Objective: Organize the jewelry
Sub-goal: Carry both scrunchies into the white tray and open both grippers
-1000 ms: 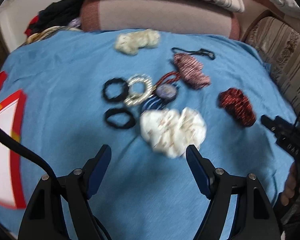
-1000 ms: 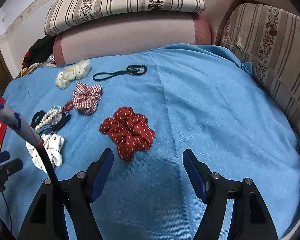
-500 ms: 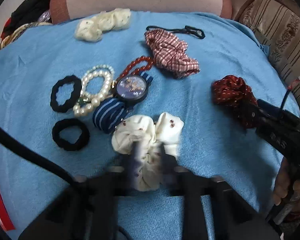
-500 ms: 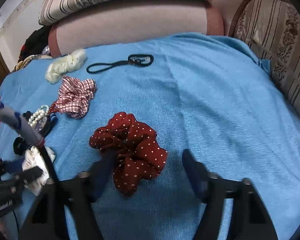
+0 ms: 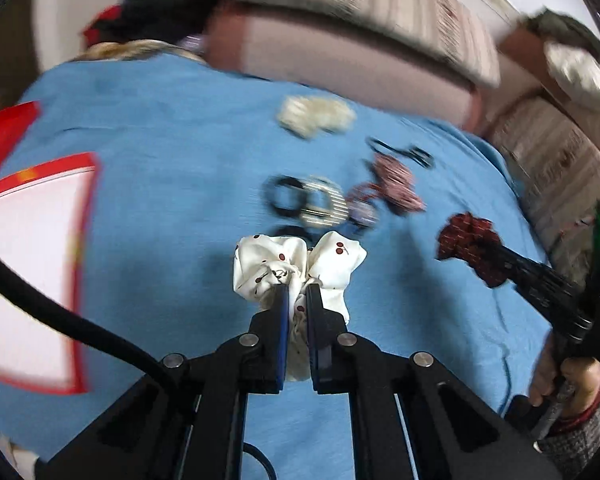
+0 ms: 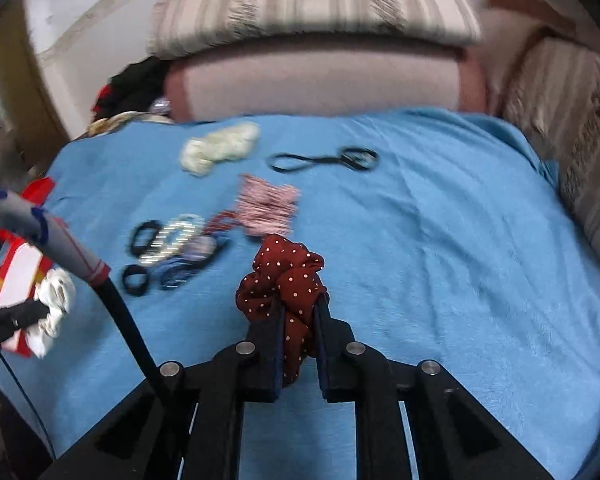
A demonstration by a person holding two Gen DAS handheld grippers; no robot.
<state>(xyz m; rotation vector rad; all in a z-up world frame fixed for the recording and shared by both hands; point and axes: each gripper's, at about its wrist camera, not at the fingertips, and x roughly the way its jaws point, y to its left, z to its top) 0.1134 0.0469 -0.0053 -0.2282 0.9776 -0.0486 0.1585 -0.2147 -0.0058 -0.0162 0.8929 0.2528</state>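
My left gripper is closing tight on a white scrunchie with a cherry print, whose fabric is pinched between the pads and lifted off the blue cloth. My right gripper is closing on a dark red dotted scrunchie, which is also squeezed between the pads and raised. In the left wrist view, the red scrunchie hangs from the other gripper at the right. The right wrist view shows the white scrunchie at the far left.
On the cloth lie a cream scrunchie, a plaid scrunchie, a pearl bracelet, black hair ties, a watch and a black cord. A red-edged white box sits at the left. Striped cushions close off the back.
Both grippers went from wide open above the cloth down onto a scrunchie each and closed on it. They have now risen with the scrunchies, the left one swinging towards the box.
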